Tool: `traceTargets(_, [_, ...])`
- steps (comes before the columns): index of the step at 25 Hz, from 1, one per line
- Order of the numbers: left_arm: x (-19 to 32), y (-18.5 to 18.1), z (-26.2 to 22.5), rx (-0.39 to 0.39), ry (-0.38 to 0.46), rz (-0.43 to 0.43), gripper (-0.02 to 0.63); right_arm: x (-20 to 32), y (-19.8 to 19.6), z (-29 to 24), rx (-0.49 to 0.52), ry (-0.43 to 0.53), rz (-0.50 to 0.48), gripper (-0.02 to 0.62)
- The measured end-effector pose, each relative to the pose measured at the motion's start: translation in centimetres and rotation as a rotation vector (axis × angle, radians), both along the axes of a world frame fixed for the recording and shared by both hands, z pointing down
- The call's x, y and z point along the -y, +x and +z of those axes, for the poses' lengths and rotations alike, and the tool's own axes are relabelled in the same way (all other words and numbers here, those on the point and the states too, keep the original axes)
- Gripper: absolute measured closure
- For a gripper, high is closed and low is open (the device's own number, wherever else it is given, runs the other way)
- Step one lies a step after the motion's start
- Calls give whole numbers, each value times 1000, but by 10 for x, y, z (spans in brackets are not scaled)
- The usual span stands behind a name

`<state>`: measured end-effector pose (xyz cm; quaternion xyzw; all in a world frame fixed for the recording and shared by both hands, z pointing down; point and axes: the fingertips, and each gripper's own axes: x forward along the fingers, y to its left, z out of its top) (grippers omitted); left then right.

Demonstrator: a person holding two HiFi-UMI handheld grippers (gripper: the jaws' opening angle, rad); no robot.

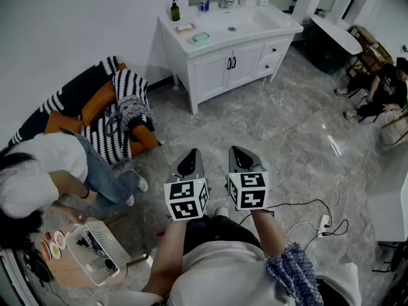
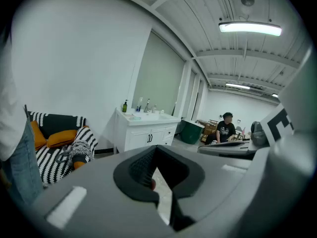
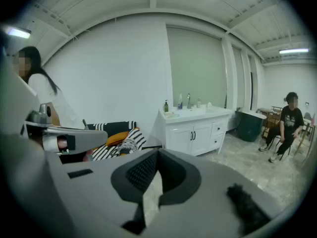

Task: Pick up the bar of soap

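Standing well back from the vanity, the person holds the left gripper point(image 1: 190, 163) and right gripper point(image 1: 242, 159) at lower centre, both with jaws together and empty. What looks like the bar of soap point(image 1: 185, 27) lies on the surface point(image 1: 280, 23) at upper centre, so the whole pickup is judged still to do.

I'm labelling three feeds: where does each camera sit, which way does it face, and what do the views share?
Head view: on the person's head, looking steeply down past forearms, left gripper and right gripper to floor and white vanity.
Left gripper view: on the left gripper, along its shut jaws toward the vanity; right gripper at right.
Right gripper view: on the right gripper, along its shut jaws toward the vanity; left gripper at left.
All share vanity, striped sofa, seated person.
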<state>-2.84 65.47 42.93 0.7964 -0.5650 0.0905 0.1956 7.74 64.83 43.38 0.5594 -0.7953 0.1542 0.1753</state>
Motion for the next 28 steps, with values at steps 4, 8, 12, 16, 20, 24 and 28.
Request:
traceTargets(4, [-3,8,0,5,-2,7,598,-4,7,1,0,-3,4,581])
traceTargets(8, [5,13,3,7,-3,6,598,4,14,5,-2,-7,3,581])
traceTargets(12, [12,21,3,10,-7,3,598,10,19,4,3,-15,-8,580])
traceTargets(16, [18,27,3,11,-10,-5,598,16,22,4,44,-20,-29,580])
traceTargets(20, [22,34,7,7,-15,-25,598,23,27,4,50,-24,-80,578])
traceTargets(24, [24,38,13,8,-22,-41,598,29,31,6,50,-19,-98,575])
traceTargets(28, [29,38,18,1,-37,-59,598,36,28,6,61,-18,-131,492])
